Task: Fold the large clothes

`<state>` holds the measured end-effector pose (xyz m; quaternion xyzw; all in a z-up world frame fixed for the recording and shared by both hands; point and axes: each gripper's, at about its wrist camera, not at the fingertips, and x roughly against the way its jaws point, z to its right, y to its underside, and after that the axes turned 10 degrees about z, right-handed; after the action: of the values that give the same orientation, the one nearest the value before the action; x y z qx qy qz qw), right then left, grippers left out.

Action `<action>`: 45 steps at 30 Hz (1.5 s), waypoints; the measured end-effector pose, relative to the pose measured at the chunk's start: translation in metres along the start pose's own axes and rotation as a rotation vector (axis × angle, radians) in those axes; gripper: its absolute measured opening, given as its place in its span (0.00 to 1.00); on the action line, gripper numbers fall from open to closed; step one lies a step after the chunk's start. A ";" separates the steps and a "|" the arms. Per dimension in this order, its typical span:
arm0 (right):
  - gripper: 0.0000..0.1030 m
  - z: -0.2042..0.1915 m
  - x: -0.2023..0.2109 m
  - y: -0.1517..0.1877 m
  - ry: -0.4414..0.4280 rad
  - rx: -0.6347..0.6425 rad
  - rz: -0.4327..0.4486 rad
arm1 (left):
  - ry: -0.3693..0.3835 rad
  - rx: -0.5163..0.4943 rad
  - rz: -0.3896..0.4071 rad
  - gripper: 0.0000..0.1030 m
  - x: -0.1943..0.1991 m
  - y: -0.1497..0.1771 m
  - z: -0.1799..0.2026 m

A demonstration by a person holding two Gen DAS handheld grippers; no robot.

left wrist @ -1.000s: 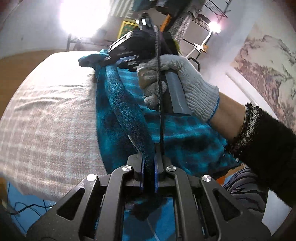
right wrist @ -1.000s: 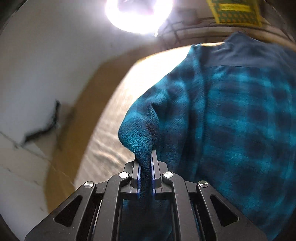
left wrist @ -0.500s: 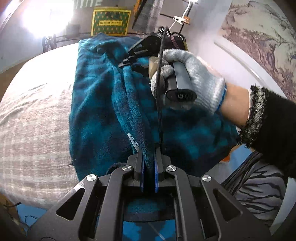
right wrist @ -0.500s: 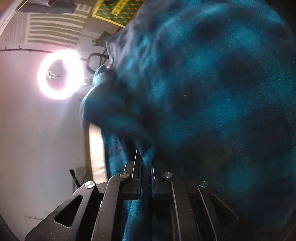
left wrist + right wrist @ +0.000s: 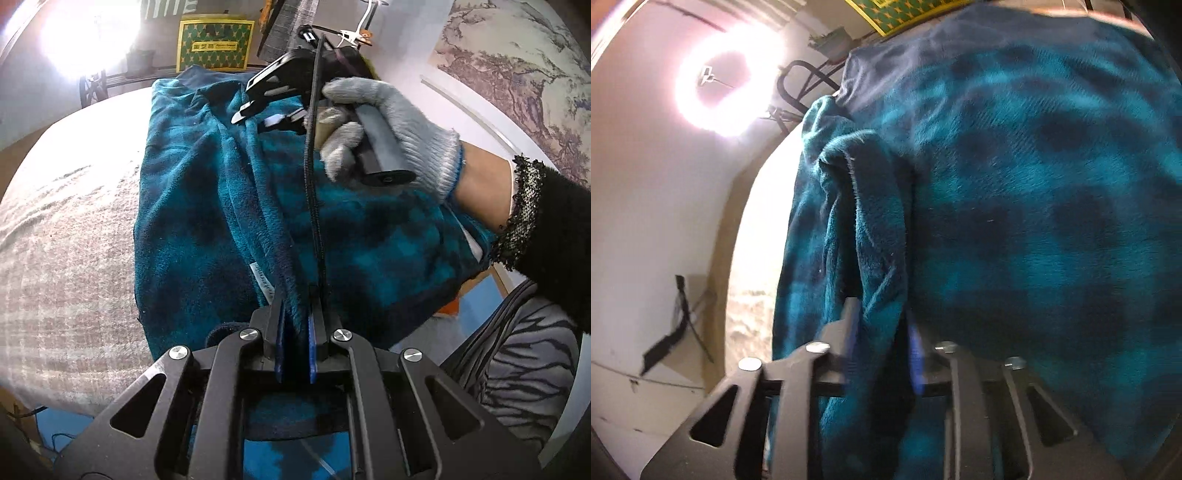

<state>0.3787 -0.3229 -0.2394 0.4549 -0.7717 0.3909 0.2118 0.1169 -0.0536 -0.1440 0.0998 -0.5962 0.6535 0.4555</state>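
Observation:
A teal and dark blue plaid fleece garment [image 5: 207, 206] lies folded lengthwise on a beige checked bed cover [image 5: 66, 236]. My left gripper [image 5: 295, 306] has its jaws slightly parted around the garment's near folded edge. My right gripper [image 5: 258, 114], held in a grey gloved hand, hovers over the garment's far end with its jaws apart. In the right wrist view the right gripper [image 5: 882, 325] is open, with a loose fold of the fleece [image 5: 1015, 221] still lying between the fingers.
A bright ring light [image 5: 727, 77] stands beyond the bed. A yellow-green box [image 5: 216, 44] and a rack sit at the far side. A landscape wall hanging [image 5: 517, 74] is at right. The person's striped trousers [image 5: 517, 369] are at the bed's near right edge.
Both grippers carried the garment's edge across and laid it over the rest. The right gripper's jaws have opened off the fleece, and the left jaws have parted slightly.

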 end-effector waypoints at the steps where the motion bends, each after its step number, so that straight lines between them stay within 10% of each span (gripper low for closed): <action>1: 0.34 0.000 0.005 0.001 0.011 0.009 0.003 | 0.008 0.002 0.000 0.07 0.002 0.001 0.001; 10: 0.35 -0.009 0.068 0.036 0.043 0.135 0.055 | 0.255 0.031 0.006 0.22 0.062 0.020 0.005; 20: 0.40 -0.044 0.073 0.137 -0.131 0.154 -0.104 | 0.107 0.380 0.023 0.22 0.072 0.027 -0.090; 31: 0.36 -0.093 0.039 0.203 0.143 0.603 -0.126 | -0.013 0.143 -0.112 0.22 0.015 0.040 -0.054; 38: 0.36 -0.075 0.046 0.198 0.078 0.551 -0.127 | -0.019 0.112 -0.100 0.22 0.021 0.045 -0.054; 45: 0.43 -0.065 0.122 0.176 0.038 0.482 0.154 | -0.002 0.099 0.018 0.22 0.051 0.019 -0.044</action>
<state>0.1632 -0.2878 -0.1891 0.4244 -0.6844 0.5872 0.0813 0.0923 0.0114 -0.1342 0.1177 -0.5645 0.6861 0.4435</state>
